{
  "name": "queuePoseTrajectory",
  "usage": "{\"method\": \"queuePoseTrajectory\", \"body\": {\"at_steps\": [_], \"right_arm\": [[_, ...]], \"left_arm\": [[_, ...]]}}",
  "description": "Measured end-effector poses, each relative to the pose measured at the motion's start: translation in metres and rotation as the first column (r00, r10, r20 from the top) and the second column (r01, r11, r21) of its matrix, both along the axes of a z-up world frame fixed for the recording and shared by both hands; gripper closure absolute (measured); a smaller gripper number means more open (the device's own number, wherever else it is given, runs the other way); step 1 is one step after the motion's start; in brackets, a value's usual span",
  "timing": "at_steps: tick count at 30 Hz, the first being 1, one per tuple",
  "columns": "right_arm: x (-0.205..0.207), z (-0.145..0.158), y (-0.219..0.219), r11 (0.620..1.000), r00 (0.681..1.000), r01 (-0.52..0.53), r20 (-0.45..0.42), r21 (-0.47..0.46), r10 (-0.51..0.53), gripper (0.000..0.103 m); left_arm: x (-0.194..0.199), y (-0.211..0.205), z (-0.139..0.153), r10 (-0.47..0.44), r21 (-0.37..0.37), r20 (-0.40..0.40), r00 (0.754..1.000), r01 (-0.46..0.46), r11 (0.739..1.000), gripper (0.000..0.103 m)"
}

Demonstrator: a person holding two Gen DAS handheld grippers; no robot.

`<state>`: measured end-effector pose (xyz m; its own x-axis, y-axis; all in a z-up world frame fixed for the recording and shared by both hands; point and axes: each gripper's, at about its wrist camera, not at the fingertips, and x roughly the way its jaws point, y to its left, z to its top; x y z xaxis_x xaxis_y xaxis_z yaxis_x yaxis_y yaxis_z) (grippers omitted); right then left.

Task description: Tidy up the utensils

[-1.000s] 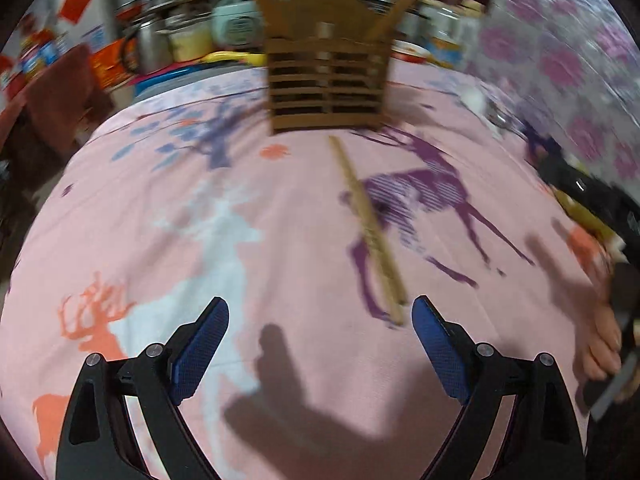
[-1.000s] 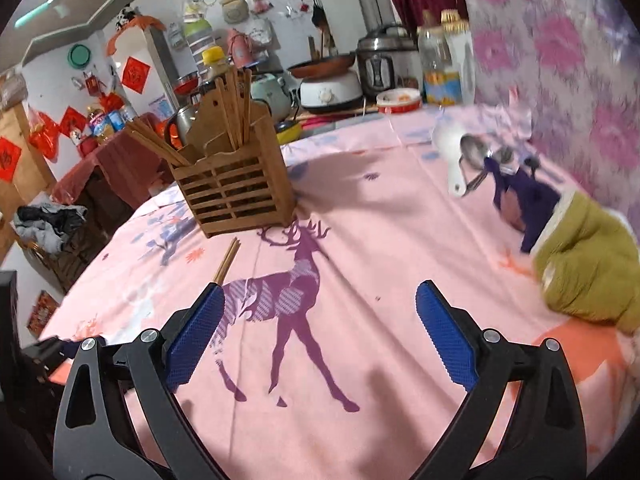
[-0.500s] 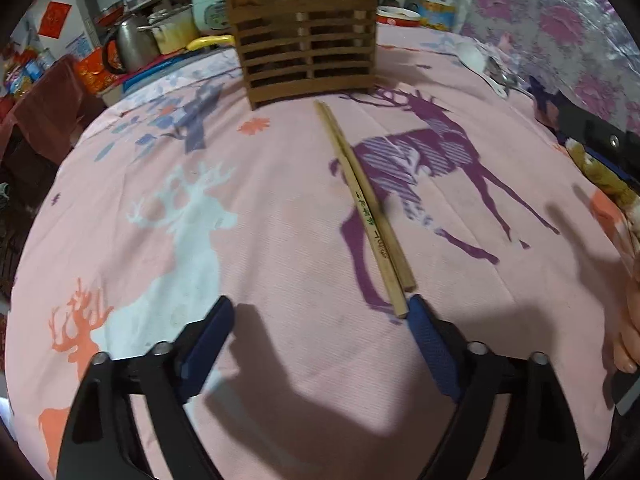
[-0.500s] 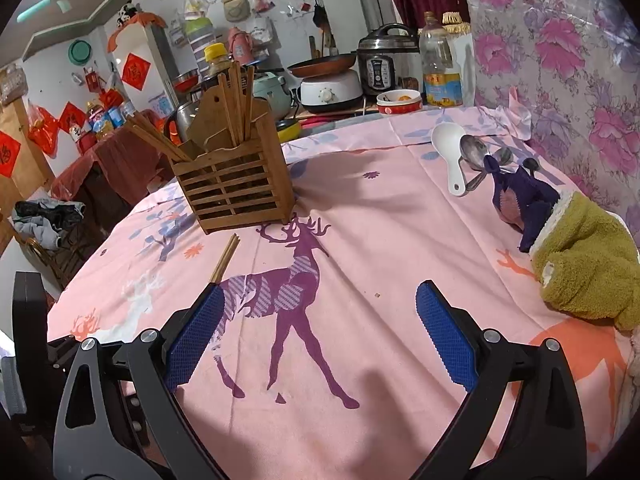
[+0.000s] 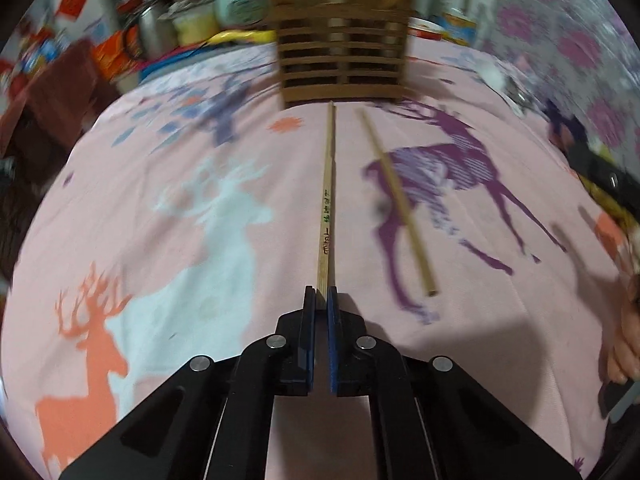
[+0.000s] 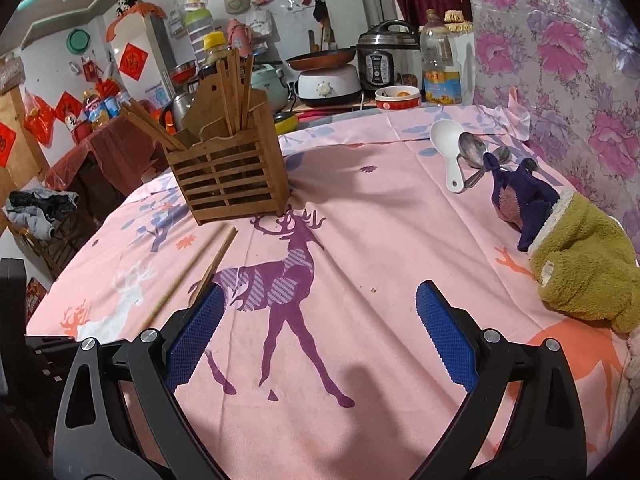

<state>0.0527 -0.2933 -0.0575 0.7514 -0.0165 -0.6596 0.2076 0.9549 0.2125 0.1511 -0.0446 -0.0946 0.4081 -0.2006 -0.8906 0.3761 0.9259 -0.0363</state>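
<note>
My left gripper [image 5: 321, 292] is shut on the near end of a wooden chopstick [image 5: 327, 196] that points straight ahead at the slatted wooden utensil holder [image 5: 344, 60]. A second chopstick [image 5: 396, 200] lies on the pink cloth just to its right. In the right wrist view the holder [image 6: 230, 176] stands upright with several chopsticks in it, and both loose chopsticks [image 6: 212, 264] show in front of it. My right gripper [image 6: 316, 328] is open and empty above the cloth.
A white spoon [image 6: 448, 148] and metal spoons [image 6: 474, 152] lie at the far right of the table. A green and purple plush cloth [image 6: 576, 256] lies at the right edge. Kitchen appliances [image 6: 380, 64] stand behind the table.
My left gripper has closed on one of the two chopsticks and swung it apart from the other, toward the holder. The right gripper has stayed put.
</note>
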Motion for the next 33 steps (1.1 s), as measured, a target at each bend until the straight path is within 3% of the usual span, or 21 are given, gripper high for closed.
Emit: {"method": "queuePoseTrajectory", "body": {"at_steps": [7, 9, 11, 12, 13, 20, 24, 28, 30, 32, 33], "right_arm": [[0.003, -0.005, 0.010, 0.999, 0.999, -0.048, -0.024, -0.006, 0.048, 0.010], [0.003, -0.007, 0.017, 0.997, 0.997, -0.071, -0.031, -0.020, 0.070, 0.010], [0.004, -0.009, 0.024, 0.995, 0.994, -0.099, -0.042, -0.032, 0.098, 0.010], [0.005, -0.010, 0.027, 0.993, 0.993, -0.112, -0.048, -0.035, 0.110, 0.010], [0.005, -0.011, 0.031, 0.991, 0.991, -0.125, -0.054, -0.039, 0.123, 0.010], [0.007, -0.019, 0.061, 0.966, 0.962, -0.260, -0.086, 0.020, 0.260, 0.010], [0.007, -0.020, 0.104, 0.922, 0.920, -0.384, -0.115, -0.059, 0.376, 0.013], [0.014, -0.024, 0.141, 0.881, 0.884, -0.456, -0.177, -0.127, 0.432, 0.029], [0.022, -0.030, 0.145, 0.880, 0.877, -0.457, -0.228, -0.127, 0.423, 0.050], [0.028, -0.036, 0.132, 0.905, 0.886, -0.417, -0.259, -0.080, 0.385, 0.087], [0.029, -0.037, 0.120, 0.923, 0.897, -0.382, -0.258, -0.046, 0.358, 0.091]], "left_arm": [[0.003, 0.033, 0.001, 0.071, -0.082, -0.046, 0.996, -0.075, 0.994, 0.095], [0.006, 0.039, 0.001, 0.076, -0.129, -0.071, 0.995, -0.085, 0.988, 0.084], [0.007, 0.044, 0.003, 0.084, -0.168, -0.085, 0.993, -0.097, 0.981, 0.061], [0.007, 0.047, 0.004, 0.108, -0.160, -0.076, 0.991, -0.119, 0.980, 0.041], [0.006, 0.050, 0.006, 0.127, -0.148, -0.063, 0.990, -0.135, 0.980, 0.033], [0.016, 0.071, 0.006, 0.199, -0.199, -0.103, 0.975, -0.216, 0.956, 0.031], [0.019, 0.082, 0.006, 0.244, -0.222, -0.115, 0.963, -0.264, 0.938, 0.030], [0.020, 0.084, 0.006, 0.262, -0.212, -0.110, 0.959, -0.281, 0.936, 0.027], [0.020, 0.083, 0.006, 0.258, -0.206, -0.106, 0.960, -0.275, 0.939, 0.026], [0.019, 0.082, 0.006, 0.255, -0.198, -0.102, 0.962, -0.271, 0.942, 0.026], [0.019, 0.082, 0.006, 0.254, -0.196, -0.100, 0.962, -0.270, 0.943, 0.026]]}}
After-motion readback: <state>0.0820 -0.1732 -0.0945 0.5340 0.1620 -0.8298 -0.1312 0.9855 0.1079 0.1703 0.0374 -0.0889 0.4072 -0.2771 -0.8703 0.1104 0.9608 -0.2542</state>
